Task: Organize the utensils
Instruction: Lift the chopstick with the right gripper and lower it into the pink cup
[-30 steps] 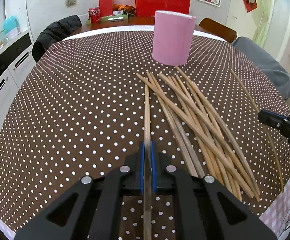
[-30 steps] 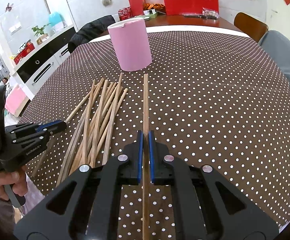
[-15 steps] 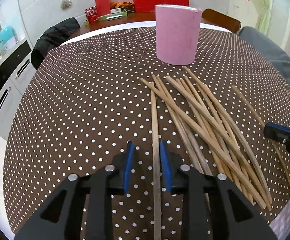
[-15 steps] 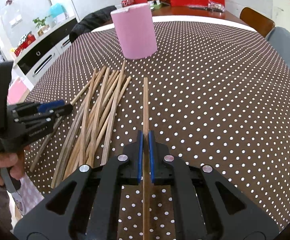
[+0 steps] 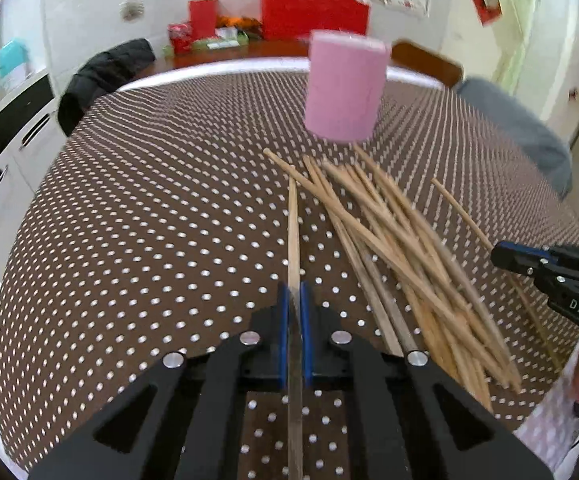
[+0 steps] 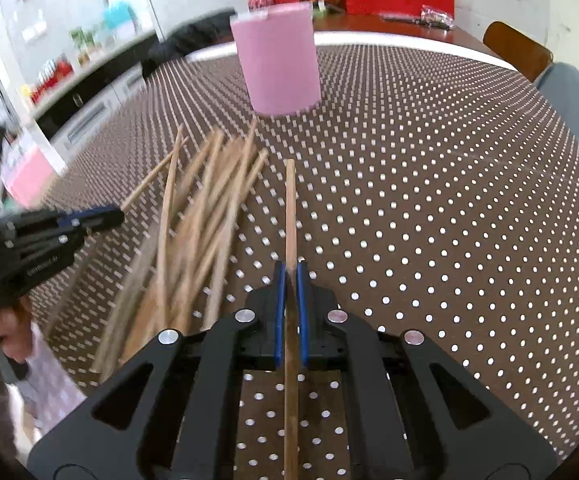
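A pile of wooden chopsticks [image 5: 401, 240] lies on the brown polka-dot table, and shows in the right wrist view [image 6: 205, 216] too. A pink cylindrical holder [image 5: 345, 88] stands upright beyond the pile, also seen in the right wrist view [image 6: 277, 64]. My left gripper [image 5: 294, 292] is shut on one chopstick [image 5: 292, 224] that points toward the holder. My right gripper [image 6: 289, 276] is shut on another chopstick [image 6: 290, 208], held above the cloth right of the pile. Each gripper shows at the edge of the other's view.
The round table [image 5: 149, 200] has a white rim at the back. A black jacket hangs on a chair [image 5: 105, 76] at the far left, a wooden chair [image 5: 425, 60] and a grey cushion [image 5: 517, 132] stand at the far right. Red boxes [image 5: 313, 12] sit on a counter behind.
My left gripper opened around a chopstick half a second ago and has shut on it again. Both grippers have moved, with their chopsticks, closer toward the pink holder.
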`<state>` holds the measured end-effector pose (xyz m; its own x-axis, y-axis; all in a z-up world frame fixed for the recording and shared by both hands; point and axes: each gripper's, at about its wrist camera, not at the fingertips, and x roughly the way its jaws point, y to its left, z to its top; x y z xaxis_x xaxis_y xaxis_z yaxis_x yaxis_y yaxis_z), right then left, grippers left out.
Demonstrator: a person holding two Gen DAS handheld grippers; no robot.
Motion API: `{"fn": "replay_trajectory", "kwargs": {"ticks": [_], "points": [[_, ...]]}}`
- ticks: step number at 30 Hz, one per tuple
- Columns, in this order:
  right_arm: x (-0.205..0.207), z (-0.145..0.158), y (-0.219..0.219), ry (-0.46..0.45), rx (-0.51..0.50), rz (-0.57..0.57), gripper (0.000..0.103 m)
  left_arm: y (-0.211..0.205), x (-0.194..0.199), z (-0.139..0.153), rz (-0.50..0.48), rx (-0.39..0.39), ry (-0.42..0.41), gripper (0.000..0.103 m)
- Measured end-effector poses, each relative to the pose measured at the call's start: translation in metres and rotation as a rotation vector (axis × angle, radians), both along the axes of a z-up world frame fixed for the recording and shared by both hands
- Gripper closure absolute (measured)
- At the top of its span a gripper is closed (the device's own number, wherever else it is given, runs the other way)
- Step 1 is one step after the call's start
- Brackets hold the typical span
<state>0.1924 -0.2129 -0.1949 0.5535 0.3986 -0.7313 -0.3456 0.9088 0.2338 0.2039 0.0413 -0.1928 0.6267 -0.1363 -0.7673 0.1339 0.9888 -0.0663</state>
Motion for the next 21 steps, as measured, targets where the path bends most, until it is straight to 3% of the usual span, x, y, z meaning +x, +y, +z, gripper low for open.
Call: {"fn": "replay_trajectory", "kwargs": {"ticks": [8, 16, 21], "points": [[-0.007, 0.050, -0.022, -0.161, 0.199, -0.020, 0.097, 0.002, -0.024, 0.060, 0.024, -0.081, -0.195, 0.097], [-0.002, 0.065, -0.018, -0.201, 0.224, -0.020, 0.097, 0.002, 0.000, 0.067, 0.069, -0.034, -0.229, 0.097], [0.001, 0.075, -0.014, -0.229, 0.234, -0.012, 0.097, 0.007, 0.002, 0.093, 0.034, -0.137, -0.374, 0.097]]}}
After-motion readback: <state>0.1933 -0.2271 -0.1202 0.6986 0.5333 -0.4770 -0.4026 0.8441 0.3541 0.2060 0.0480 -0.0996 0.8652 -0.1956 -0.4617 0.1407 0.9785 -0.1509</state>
